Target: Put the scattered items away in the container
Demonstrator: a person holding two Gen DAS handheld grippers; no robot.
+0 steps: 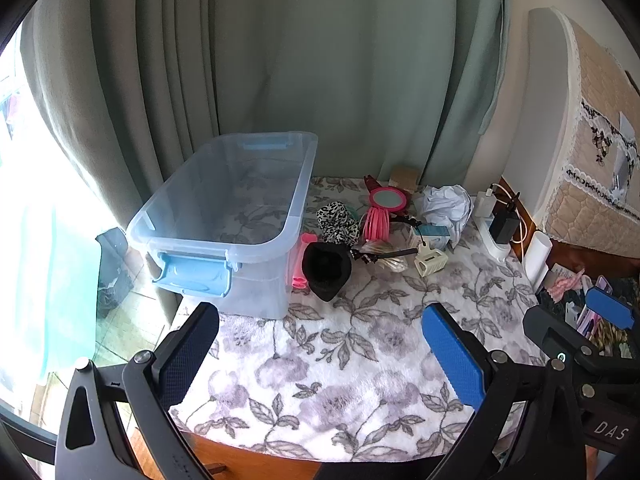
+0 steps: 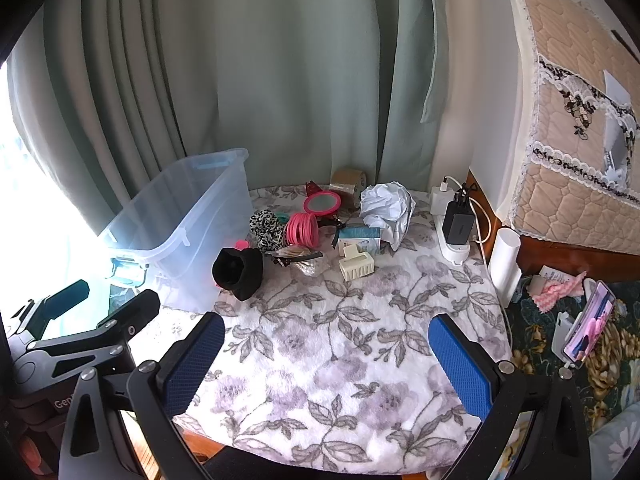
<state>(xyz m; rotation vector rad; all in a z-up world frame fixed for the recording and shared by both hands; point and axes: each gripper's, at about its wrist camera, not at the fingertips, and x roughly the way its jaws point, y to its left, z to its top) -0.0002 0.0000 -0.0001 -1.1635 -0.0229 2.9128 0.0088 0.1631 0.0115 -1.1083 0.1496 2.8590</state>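
A clear plastic bin [image 1: 224, 216] with blue latches stands at the table's left; it also shows in the right wrist view [image 2: 176, 220]. To its right lies a pile: black cloth item [image 1: 326, 270], leopard scrunchie [image 1: 338, 222], pink rings [image 1: 376, 222], pink mirror [image 1: 387, 199], cream hair claw [image 1: 430, 262], small box [image 1: 434, 234], crumpled white paper [image 1: 446, 204]. The same items show in the right wrist view, among them the black cloth item [image 2: 239, 270] and hair claw [image 2: 357, 265]. My left gripper [image 1: 320, 360] is open and empty above the near table. My right gripper [image 2: 326, 364] is open and empty beside it.
The table wears a floral cloth [image 1: 340, 360]. A power strip with chargers [image 2: 456, 224] and a white cylinder [image 2: 505, 264] stand at the right edge. Tape roll [image 2: 349, 185] sits at the back. A phone [image 2: 590, 328] leans on the bed at right. Curtains hang behind.
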